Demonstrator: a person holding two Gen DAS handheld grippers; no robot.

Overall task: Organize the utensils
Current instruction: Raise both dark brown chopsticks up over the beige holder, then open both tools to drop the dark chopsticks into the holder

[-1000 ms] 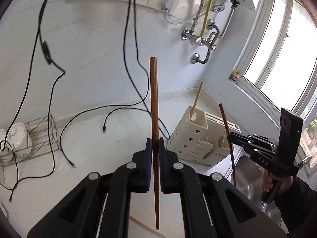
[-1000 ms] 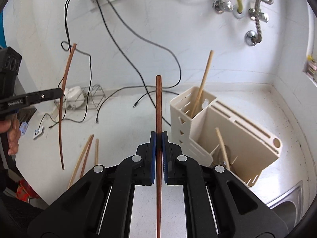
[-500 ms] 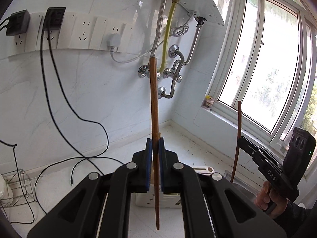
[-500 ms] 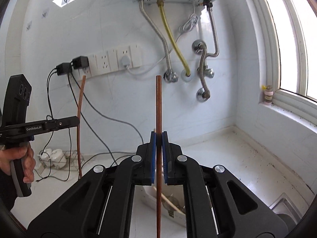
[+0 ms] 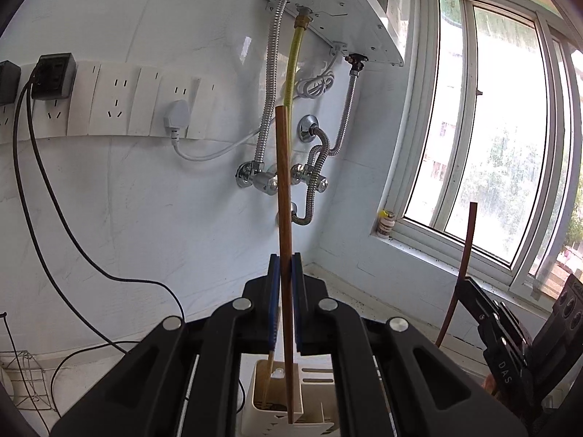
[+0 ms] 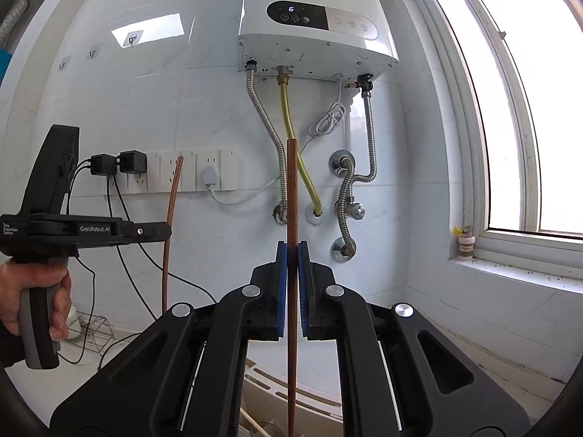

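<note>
My left gripper (image 5: 286, 258) is shut on a dark brown chopstick (image 5: 283, 196) held upright; its lower tip hangs over the cream utensil holder (image 5: 277, 415), where a pale chopstick (image 5: 269, 378) stands. My right gripper (image 6: 291, 245) is shut on another brown chopstick (image 6: 292, 189), also upright, above the holder's slotted part (image 6: 277, 389). The left gripper with its chopstick (image 6: 171, 211) shows at the left of the right wrist view; the right gripper (image 5: 464, 284) with its chopstick (image 5: 462, 262) shows at the right of the left wrist view.
A white water heater (image 6: 313, 32) with metal hoses hangs on the wall ahead. A socket strip (image 5: 120, 102) with plugs and black cables runs along the wall. A window (image 5: 492, 145) is at the right. A wire rack (image 5: 25, 375) stands on the counter at the left.
Both grippers have tilted upward and moved over the holder, so the views now face the wall and heater. Both chopsticks stay gripped.
</note>
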